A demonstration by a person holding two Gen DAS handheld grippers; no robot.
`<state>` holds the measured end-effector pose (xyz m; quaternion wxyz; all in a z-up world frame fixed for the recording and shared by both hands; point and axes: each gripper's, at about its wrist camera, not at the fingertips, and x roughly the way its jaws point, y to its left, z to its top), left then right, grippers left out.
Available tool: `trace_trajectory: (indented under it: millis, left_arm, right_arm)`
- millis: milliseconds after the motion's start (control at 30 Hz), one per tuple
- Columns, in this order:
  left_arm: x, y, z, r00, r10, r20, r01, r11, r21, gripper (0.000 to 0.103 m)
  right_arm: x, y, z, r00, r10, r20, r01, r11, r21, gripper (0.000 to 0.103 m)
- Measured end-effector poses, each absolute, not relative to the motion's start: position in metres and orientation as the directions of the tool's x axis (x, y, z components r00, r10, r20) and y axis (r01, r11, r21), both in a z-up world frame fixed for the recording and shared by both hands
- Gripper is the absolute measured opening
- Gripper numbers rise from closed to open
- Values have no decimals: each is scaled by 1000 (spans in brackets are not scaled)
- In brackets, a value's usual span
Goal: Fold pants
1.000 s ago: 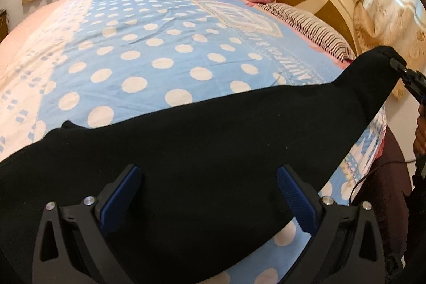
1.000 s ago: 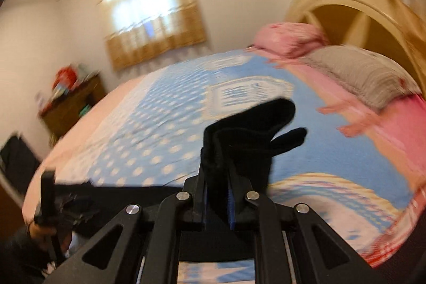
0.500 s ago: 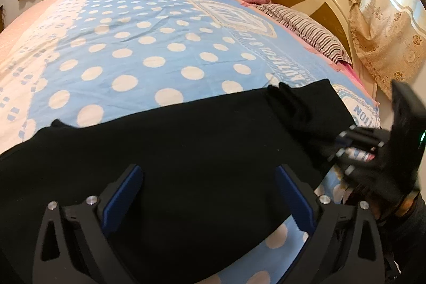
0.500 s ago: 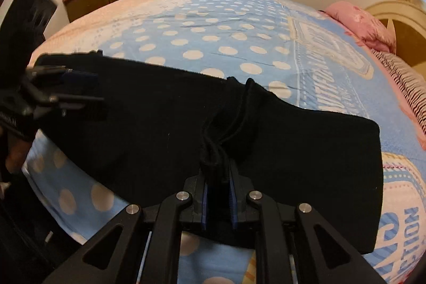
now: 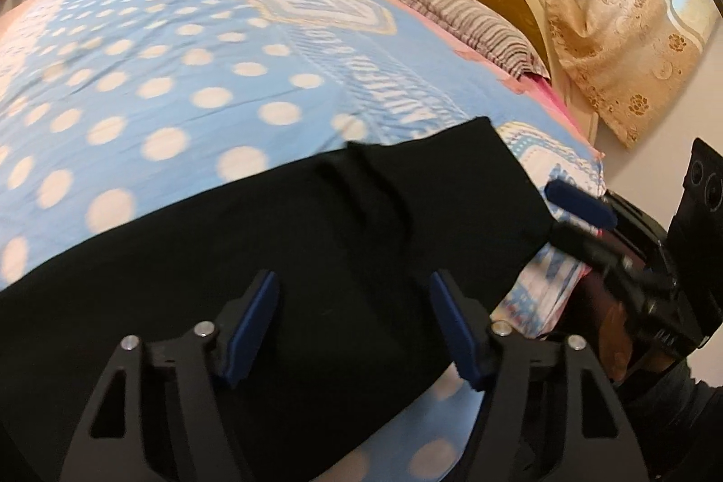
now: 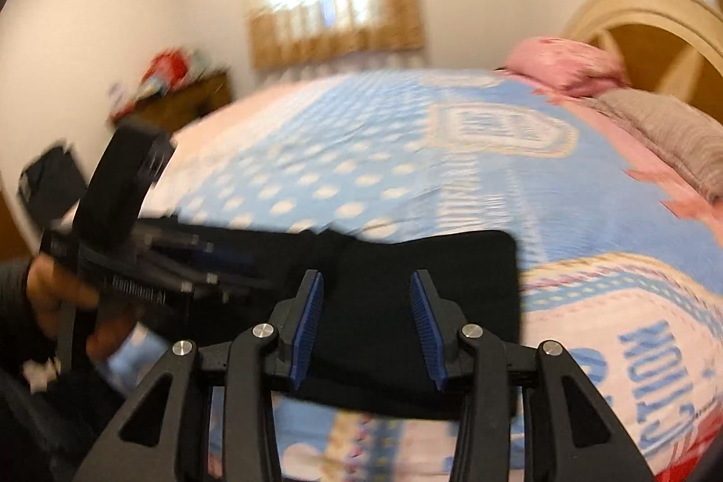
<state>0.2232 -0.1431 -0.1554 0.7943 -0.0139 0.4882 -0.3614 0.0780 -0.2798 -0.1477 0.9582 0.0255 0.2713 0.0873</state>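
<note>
We are over a bed (image 5: pixel 190 84) with a blue polka-dot cover, pillows at its far right. The black pants (image 5: pixel 316 256) lie flat along the near edge, already doubled over. Our left hand-held gripper (image 5: pixel 352 324) and right hand-held gripper (image 6: pixel 367 324) both hover over the cloth, jaws spread, holding nothing. The fabric looks soft, limp and light; we would pinch a corner at the right end.

The black pants (image 5: pixel 316 256) lay flat across the bed's (image 5: pixel 180 84) near edge, folded over, with a crease ridge near the fold's middle.
</note>
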Motion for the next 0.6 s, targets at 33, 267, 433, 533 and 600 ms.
trace_trajectory:
  millis: [33,267,433,533,600]
  left_arm:
    - [224,-150,-155,258,-589,-766,562,736,-376,68]
    - [234,-180,-163,252,-575,-778,541,751,-379,51]
    - [234,-183,-160,256,-577,-775,556,744,-371,13]
    - [227,-178,-149,269,-605,-750,572,726,-381,12]
    - [223,-170,-137,280,-624,-729,582,715,-389,12]
  right_arm:
    - [77,-284,-149,845,166,-509,-136,986,97,44]
    - [72,-298,-154,875,109,-472,-53,990,130,44]
    - [77,-311,-156,883,65,-465,2,990,143,47]
    - [74,-323,-153,897,48,-438,33,984,175,54]
    - [73,-328,-152,906,47,-421,42,979,199,56]
